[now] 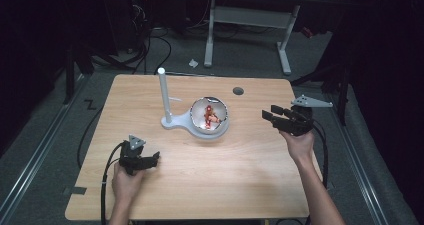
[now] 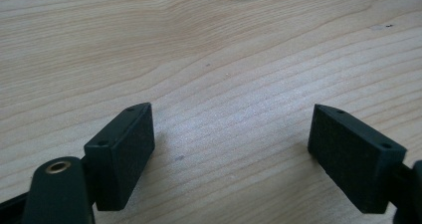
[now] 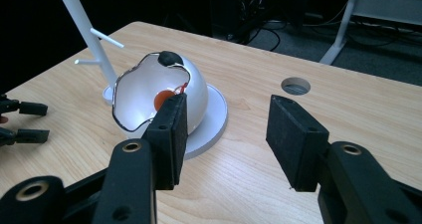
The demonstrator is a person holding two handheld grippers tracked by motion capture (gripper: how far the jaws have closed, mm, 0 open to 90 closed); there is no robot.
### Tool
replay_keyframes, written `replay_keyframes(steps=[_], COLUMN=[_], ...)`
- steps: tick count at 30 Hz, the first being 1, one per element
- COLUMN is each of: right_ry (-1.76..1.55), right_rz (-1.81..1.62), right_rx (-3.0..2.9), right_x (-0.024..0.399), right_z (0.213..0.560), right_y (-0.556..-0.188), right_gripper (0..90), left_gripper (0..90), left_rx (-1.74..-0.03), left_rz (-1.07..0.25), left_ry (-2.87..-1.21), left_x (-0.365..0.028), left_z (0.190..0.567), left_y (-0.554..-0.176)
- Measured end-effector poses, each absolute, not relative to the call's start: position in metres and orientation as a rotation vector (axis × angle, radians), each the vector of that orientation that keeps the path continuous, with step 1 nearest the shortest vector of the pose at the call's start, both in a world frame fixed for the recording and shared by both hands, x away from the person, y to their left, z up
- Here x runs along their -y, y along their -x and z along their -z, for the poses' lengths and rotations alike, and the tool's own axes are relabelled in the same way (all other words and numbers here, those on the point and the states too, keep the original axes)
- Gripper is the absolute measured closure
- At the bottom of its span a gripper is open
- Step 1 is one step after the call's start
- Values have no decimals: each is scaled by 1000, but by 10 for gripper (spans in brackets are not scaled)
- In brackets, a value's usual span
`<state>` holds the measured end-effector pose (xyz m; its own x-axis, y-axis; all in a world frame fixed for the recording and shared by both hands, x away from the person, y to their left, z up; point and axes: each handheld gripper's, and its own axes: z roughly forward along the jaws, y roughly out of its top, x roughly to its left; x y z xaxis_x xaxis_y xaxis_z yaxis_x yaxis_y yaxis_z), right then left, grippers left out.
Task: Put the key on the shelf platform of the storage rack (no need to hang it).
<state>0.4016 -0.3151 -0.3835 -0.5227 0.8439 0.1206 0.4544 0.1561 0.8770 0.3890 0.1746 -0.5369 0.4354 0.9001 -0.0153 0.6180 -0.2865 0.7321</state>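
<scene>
While it tilts open, the white dome [image 3: 194,92] shows an orange piece [image 3: 161,99].

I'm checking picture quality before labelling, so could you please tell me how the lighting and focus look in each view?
High view: the table is evenly lit, the room around it nearly black. Left gripper view: the wood grain is sharp, with a soft sheen between the open left gripper jaws. Right gripper view: the white egg-shaped bowl glows inside; the near right gripper looks slightly soft.
</scene>
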Motion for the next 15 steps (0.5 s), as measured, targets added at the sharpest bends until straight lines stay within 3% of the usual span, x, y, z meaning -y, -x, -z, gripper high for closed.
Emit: replay_keyframes(steps=[15], right_ry=[-1219], right_rz=[-1294], right_rx=[-2029], right_x=[321], right_z=[384], right_y=[-382], right_gripper=[507], left_gripper=[188], left_rx=[-1271], left_rz=[-537], left_ry=[-2017], left_x=[-174], left_z=[537], left_y=[-389])
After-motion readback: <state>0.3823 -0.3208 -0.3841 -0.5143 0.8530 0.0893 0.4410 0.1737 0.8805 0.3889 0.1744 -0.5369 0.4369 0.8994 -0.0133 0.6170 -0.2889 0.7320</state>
